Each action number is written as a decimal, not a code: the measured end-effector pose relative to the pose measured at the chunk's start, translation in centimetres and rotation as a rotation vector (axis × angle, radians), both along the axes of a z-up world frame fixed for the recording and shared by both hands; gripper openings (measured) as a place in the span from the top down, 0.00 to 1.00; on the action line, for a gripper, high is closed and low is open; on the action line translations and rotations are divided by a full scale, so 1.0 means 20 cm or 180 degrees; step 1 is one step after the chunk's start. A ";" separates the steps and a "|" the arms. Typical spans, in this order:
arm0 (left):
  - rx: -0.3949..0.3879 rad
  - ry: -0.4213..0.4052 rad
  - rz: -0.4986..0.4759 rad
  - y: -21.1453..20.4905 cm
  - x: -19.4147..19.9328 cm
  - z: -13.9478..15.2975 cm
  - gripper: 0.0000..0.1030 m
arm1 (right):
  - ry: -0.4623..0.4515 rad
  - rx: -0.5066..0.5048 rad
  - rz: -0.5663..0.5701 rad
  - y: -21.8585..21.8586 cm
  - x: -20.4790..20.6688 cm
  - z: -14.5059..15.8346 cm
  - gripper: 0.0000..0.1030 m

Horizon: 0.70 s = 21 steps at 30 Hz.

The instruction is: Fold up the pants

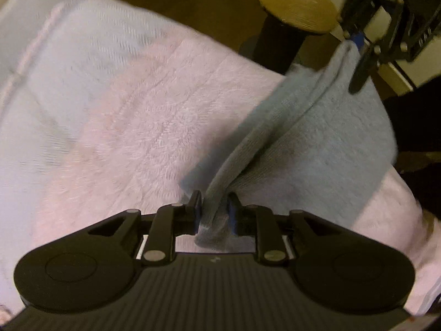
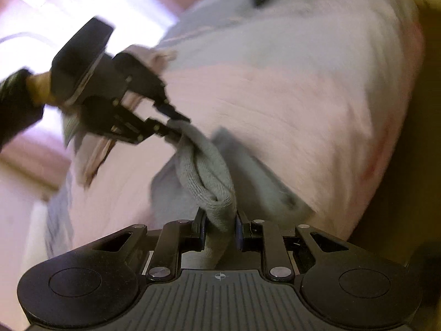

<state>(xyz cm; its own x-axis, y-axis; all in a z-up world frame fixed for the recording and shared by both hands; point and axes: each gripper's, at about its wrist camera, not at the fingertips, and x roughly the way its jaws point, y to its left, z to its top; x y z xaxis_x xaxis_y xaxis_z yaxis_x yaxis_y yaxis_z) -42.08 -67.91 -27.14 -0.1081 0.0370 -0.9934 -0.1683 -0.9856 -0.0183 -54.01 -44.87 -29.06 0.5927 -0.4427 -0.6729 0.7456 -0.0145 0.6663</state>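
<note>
The pants (image 1: 317, 138) are grey-blue, soft and ribbed, and lie bunched on a pink fluffy blanket (image 1: 132, 104). My left gripper (image 1: 213, 209) is shut on a raised fold of the pants at its edge. That fold runs up to the right, where my right gripper (image 1: 355, 41) pinches its far end. In the right wrist view, my right gripper (image 2: 220, 220) is shut on a thick roll of the pants (image 2: 209, 171). Across from it, my left gripper (image 2: 176, 129) grips the other end of the same edge. The cloth hangs stretched between the two grippers, above the blanket (image 2: 289, 104).
A round wooden stool top (image 1: 297, 5) on a dark post stands beyond the blanket's far edge. Brown floor shows behind it. A dark sleeve and hand (image 2: 19, 96) hold the left gripper. Both views are motion-blurred.
</note>
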 end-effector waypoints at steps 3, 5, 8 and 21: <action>0.0169 0.0032 0.0293 -0.09 -0.02 -0.08 0.78 | -0.0283 0.0250 -0.0278 -0.04 -0.11 -0.12 0.84; 0.0167 0.0105 0.0565 -0.15 0.02 -0.06 0.75 | -0.0383 0.0318 -0.0375 -0.05 -0.14 -0.13 0.84; 0.0098 0.0298 0.1104 -0.22 0.14 0.03 0.78 | -0.0401 0.0354 -0.0407 -0.07 -0.15 -0.12 0.84; 0.0526 0.0764 0.2263 -0.05 0.33 -0.23 0.75 | -0.0722 0.0560 -0.0990 -0.04 -0.24 -0.32 0.83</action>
<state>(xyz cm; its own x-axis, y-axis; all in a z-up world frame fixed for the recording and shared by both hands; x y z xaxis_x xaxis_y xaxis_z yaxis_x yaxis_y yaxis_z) -35.54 -69.01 -31.77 -0.3734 0.0239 -0.9273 0.4869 -0.8459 -0.2178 -58.74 -45.61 -35.46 0.5907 -0.5139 -0.6220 0.5225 -0.3438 0.7803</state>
